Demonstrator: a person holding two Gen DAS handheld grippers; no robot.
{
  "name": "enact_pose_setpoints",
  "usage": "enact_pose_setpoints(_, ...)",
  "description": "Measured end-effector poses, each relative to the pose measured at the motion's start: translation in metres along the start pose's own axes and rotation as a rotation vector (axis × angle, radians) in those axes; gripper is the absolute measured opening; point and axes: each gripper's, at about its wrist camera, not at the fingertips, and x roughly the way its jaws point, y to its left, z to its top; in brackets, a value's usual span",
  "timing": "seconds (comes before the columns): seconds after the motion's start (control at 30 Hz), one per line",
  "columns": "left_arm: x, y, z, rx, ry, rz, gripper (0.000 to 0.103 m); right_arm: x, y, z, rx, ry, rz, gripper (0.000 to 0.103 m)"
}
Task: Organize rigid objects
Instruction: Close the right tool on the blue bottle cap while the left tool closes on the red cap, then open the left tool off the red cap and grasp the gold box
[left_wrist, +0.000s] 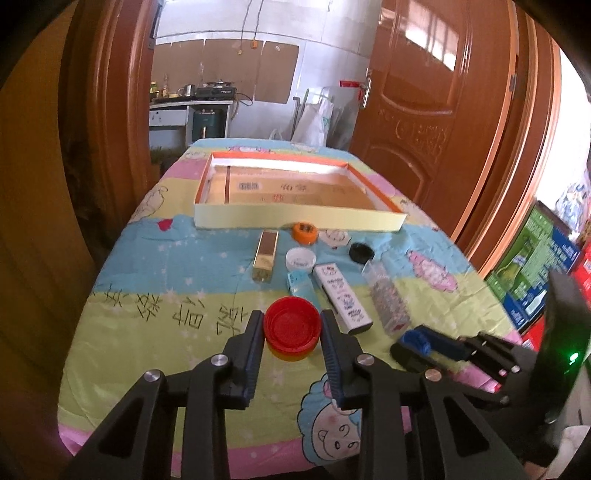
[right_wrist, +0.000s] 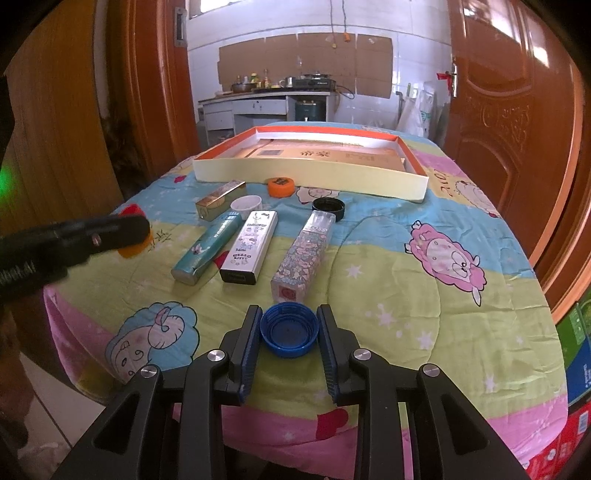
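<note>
A table draped in a cartoon-printed quilt (right_wrist: 406, 295) of pink, green and blue bands, with sheep and elephant figures, stood before an open doorway framed by glossy brown wooden doors (left_wrist: 424, 92); beyond it lay a white-tiled kitchen with a counter carrying a gas stove and pots (right_wrist: 288, 83). At the far end of the table sat a shallow rectangular cardboard tray with an orange rim and cream walls (left_wrist: 295, 221), its long axis running across the view. Between the tray and the grippers lay the loose pieces: a gold rectangular box (left_wrist: 265, 254), a teal carton (right_wrist: 208, 249), a white Hello Kitty box (right_wrist: 249, 247) and a clear floral-patterned box (right_wrist: 303, 254), all lying flat with their long axes pointing roughly away toward the tray, fanned slightly apart. Near the tray's front wall rested a small orange cap (right_wrist: 281, 186), a white round lid (right_wrist: 246, 203) and a black round lid (right_wrist: 328, 207). The left gripper (left_wrist: 292, 325) was clamped on a red plastic bottle cap (left_wrist: 291, 326) with its hollow side up, pads pressing its rim at the near left of the quilt; an orange-yellow band showed under it. The right gripper (right_wrist: 289, 325) was closed around a blue ribbed plastic cap (right_wrist: 289, 330), also hollow side up, at the near edge of the table just in front of the floral box.
</note>
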Motion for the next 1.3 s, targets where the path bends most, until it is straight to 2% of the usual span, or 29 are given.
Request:
enact_pose_setpoints(0.07, -0.001, 0.002, 0.002, 0.0, -0.006, -0.014, 0.031, 0.0, 0.0, 0.0, 0.002, 0.001, 0.004, 0.03)
enact_pose_setpoints(0.2, 0.02, 0.005, -0.002, 0.057, 0.032, 0.097, 0.031, 0.001, 0.002, 0.001, -0.008, 0.001, -0.002, 0.031)
enact_pose_setpoints(0.3, 0.035, 0.017, -0.009, 0.03, 0.083, 0.062, 0.031, 0.001, 0.002, 0.001, -0.003, 0.001, 0.003, 0.031)
enact_pose_setpoints(0.5, 0.038, 0.033, -0.011, -0.025, 0.085, -0.057, 0.031, 0.001, 0.002, 0.001, -0.002, 0.0, 0.005, 0.031)
enact_pose_setpoints(0.7, 0.037, 0.038, -0.011, -0.051, 0.076, -0.041, 0.032, 0.002, -0.001, 0.002, 0.005, -0.004, 0.011, 0.031)
enact_pose_setpoints(0.73, 0.038, 0.038, -0.011, -0.052, 0.083, -0.051, 0.036, 0.002, -0.001, 0.002, 0.006, -0.005, 0.013, 0.031)
enact_pose_setpoints(0.77, 0.039, 0.038, -0.011, -0.053, 0.083, -0.053, 0.046, 0.002, -0.002, 0.002, 0.008, -0.006, 0.014, 0.031)
enact_pose_setpoints(0.87, 0.034, 0.034, -0.01, -0.046, 0.036, -0.038, 0.063, 0.002, -0.003, 0.002, 0.013, -0.008, 0.017, 0.031)
enact_pose_setpoints(1.03, 0.024, 0.023, -0.001, 0.037, -0.01, 0.025, 0.066, 0.002, -0.006, 0.001, 0.022, -0.01, 0.025, 0.031)
enact_pose_setpoints(1.2, 0.034, 0.024, 0.039, 0.028, 0.037, 0.036, 0.066, 0.002, -0.006, 0.001, 0.021, -0.01, 0.024, 0.031)
enact_pose_setpoints(1.3, 0.056, 0.021, 0.063, 0.061, 0.097, 0.088, 0.066, 0.002, -0.008, 0.001, 0.03, -0.009, 0.027, 0.031)
